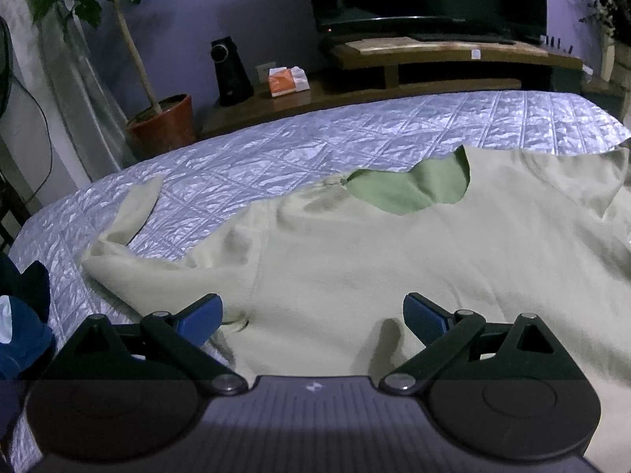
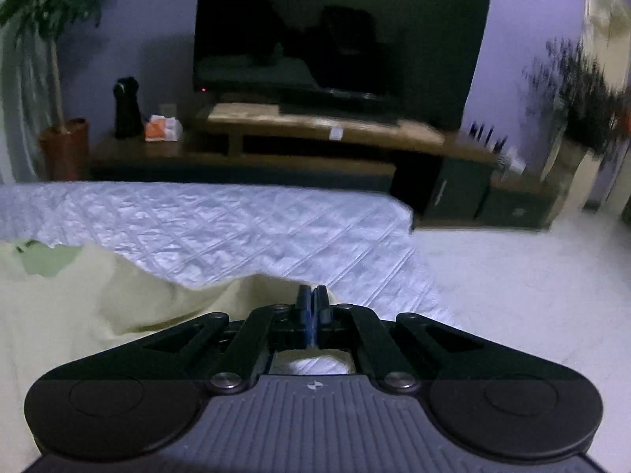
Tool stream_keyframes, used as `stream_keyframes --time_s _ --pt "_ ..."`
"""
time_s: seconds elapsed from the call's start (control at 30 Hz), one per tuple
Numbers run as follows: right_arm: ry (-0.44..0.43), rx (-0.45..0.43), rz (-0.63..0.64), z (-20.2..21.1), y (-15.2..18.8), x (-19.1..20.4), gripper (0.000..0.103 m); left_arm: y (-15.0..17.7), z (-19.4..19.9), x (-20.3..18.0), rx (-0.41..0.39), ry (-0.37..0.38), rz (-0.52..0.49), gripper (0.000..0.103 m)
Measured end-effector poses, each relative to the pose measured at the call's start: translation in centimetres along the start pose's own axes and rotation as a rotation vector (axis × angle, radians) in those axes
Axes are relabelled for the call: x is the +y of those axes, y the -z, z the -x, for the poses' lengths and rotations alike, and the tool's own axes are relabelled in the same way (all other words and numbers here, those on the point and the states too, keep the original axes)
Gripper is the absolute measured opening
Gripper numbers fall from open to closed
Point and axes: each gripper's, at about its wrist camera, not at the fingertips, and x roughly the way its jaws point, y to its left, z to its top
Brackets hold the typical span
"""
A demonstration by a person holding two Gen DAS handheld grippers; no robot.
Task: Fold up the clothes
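A pale yellow long-sleeved shirt point(image 1: 355, 260) lies spread on the quilted bedspread point(image 1: 276, 149), its green inner collar point(image 1: 406, 189) towards the far side. One sleeve point(image 1: 130, 216) trails off to the left. My left gripper point(image 1: 313, 315) hangs open low over the shirt's body, blue pads point(image 1: 201, 315) wide apart with nothing between them. In the right wrist view the shirt point(image 2: 79, 307) fills the lower left, and its edge rises in a ridge to my right gripper point(image 2: 312, 299). That gripper is shut, and its pads pinch this lifted edge near the bed's right side.
Dark blue clothing point(image 1: 19, 335) sits at the bed's left edge. Beyond the bed stand a low wooden TV stand point(image 2: 315, 134) with a television point(image 2: 335, 35), a black speaker point(image 1: 230, 73), a tissue box point(image 1: 286, 81) and a potted plant point(image 1: 161, 118). Pale floor point(image 2: 512, 295) lies right of the bed.
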Motion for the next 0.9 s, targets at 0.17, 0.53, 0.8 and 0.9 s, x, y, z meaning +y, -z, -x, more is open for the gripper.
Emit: stream_keyframes --time_s 0.17,0.53,0.8,0.9 --pt "-0.148 -0.019 -0.22 2.4 0.9 -0.5 0.001 -0.1 0.1 0.9 -0.004 -0.004 0.02 0.098" --pt "-0.382 -0.025 -0.358 9.2 3.1 4.8 0.001 -0.3 0.4 1.1 -0.015 0.003 0.035 0.098" --pt "-0.566 -0.188 -0.263 11.8 -2.6 11.7 0.001 -0.3 0.4 2.7 -0.02 -0.014 0.066 0.098" --pt "-0.668 -0.187 -0.142 12.6 -3.2 16.8 0.001 -0.5 0.3 4.2 -0.022 -0.042 0.093 0.098"
